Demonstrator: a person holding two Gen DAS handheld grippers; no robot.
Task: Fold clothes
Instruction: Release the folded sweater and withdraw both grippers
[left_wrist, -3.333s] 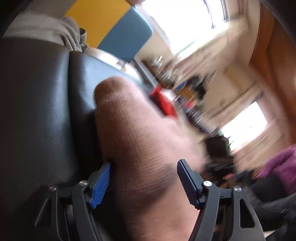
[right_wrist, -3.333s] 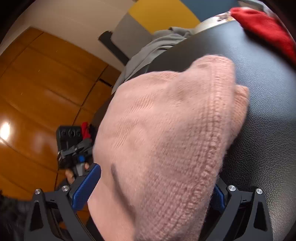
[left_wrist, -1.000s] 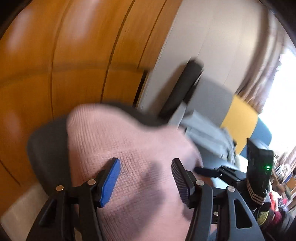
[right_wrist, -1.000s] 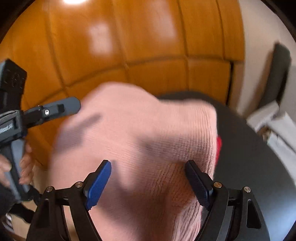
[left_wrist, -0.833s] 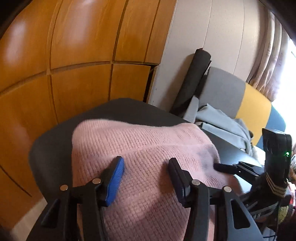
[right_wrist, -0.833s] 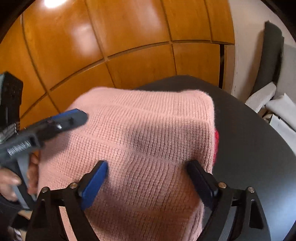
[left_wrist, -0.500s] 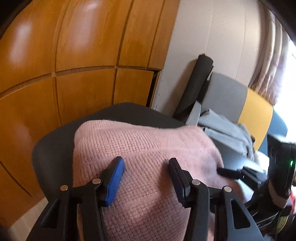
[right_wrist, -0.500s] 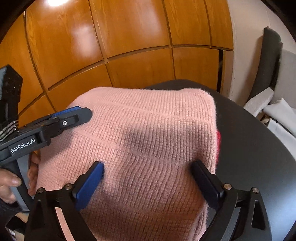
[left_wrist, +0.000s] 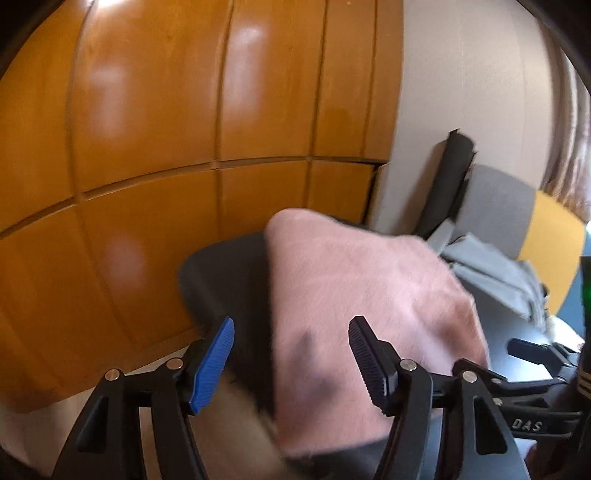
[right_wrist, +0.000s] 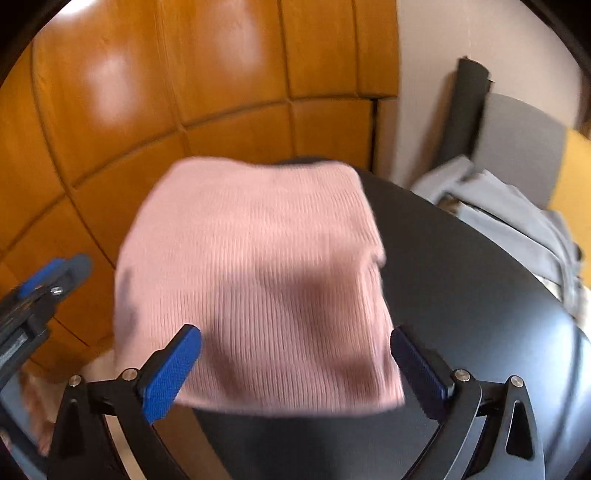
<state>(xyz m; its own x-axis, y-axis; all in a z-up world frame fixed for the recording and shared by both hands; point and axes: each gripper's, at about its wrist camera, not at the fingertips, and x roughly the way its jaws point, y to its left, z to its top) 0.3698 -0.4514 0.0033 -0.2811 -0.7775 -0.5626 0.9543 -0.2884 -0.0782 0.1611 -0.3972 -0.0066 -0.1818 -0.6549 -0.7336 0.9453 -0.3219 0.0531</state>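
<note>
A folded pink knit sweater (left_wrist: 362, 280) (right_wrist: 251, 251) lies flat on the black round table (left_wrist: 225, 273) (right_wrist: 461, 280), near its edge by the wood-panelled wall. My left gripper (left_wrist: 291, 325) hovers just short of the sweater's left edge; its jaws are opening and no pad presses the knit. My right gripper (right_wrist: 294, 334) sits back from the sweater's near hem, its jaws opening wide and clear of the fabric. The left gripper (right_wrist: 44, 280) also shows at the left of the right wrist view.
A grey garment (left_wrist: 491, 273) (right_wrist: 509, 221) is heaped at the table's far right. Behind it stand a black roll (left_wrist: 450, 177) (right_wrist: 469, 107) and grey and yellow seat backs (left_wrist: 495, 206). Wood wall panels (left_wrist: 147, 129) close off the left.
Both grippers have pulled back and risen from the pink sweater, and their jaws have spread wider. The sweater stays lying on the table. The left view has swung to the sweater's left edge.
</note>
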